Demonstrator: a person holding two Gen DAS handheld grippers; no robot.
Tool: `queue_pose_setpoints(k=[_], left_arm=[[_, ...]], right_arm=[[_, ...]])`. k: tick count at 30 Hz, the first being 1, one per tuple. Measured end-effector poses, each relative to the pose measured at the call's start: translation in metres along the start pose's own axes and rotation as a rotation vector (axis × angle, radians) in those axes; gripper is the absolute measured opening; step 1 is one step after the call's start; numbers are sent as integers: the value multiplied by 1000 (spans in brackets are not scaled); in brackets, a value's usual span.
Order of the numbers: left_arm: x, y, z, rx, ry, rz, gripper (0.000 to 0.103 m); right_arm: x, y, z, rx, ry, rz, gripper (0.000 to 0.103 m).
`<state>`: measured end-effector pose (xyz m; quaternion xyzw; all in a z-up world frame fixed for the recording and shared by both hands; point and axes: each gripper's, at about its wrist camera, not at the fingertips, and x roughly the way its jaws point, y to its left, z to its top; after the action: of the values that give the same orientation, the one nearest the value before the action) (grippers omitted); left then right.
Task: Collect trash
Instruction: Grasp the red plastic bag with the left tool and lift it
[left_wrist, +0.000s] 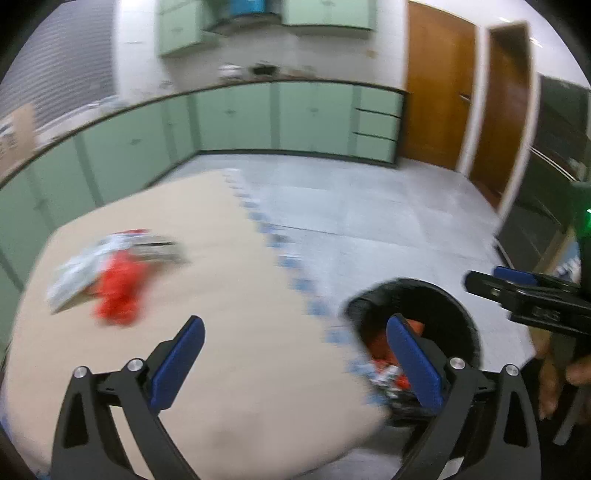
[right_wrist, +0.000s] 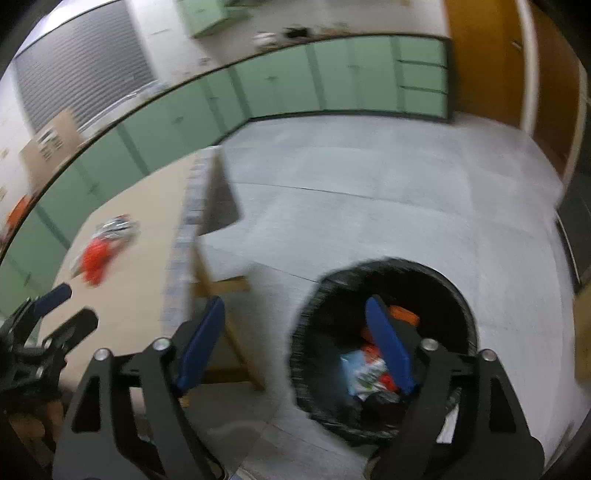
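Trash (left_wrist: 118, 273) lies on the worktop (left_wrist: 229, 369) ahead-left of my left fingers (left_wrist: 295, 362), its length running diagonally; my right fingers (right_wrist: 295, 343) hang farther off over the bin (right_wrist: 461, 306). Both pairs spread, empty.

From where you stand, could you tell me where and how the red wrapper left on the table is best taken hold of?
I would pinch the red wrapper at its crumpled near end, coming from above with the open left gripper. It lies flat on the table, partly over a white packet, so a side approach would probably catch both. Blur hides finer folds.
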<state>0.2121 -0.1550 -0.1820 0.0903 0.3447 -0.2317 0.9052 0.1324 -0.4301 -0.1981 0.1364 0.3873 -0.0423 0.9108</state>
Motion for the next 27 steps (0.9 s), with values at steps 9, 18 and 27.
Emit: queue_pose_setpoints(k=[9,18,27], left_arm=[[-25,123,-24,-179,-40,183,97],[9,170,-17,-208,-47,183,97],[68,182,-10,-219,15,146,87]], right_arm=[[34,113,40,-171,0,144,84],[95,166,76,-259,20,207,84],[140,176,84,-251,42,252,84]])
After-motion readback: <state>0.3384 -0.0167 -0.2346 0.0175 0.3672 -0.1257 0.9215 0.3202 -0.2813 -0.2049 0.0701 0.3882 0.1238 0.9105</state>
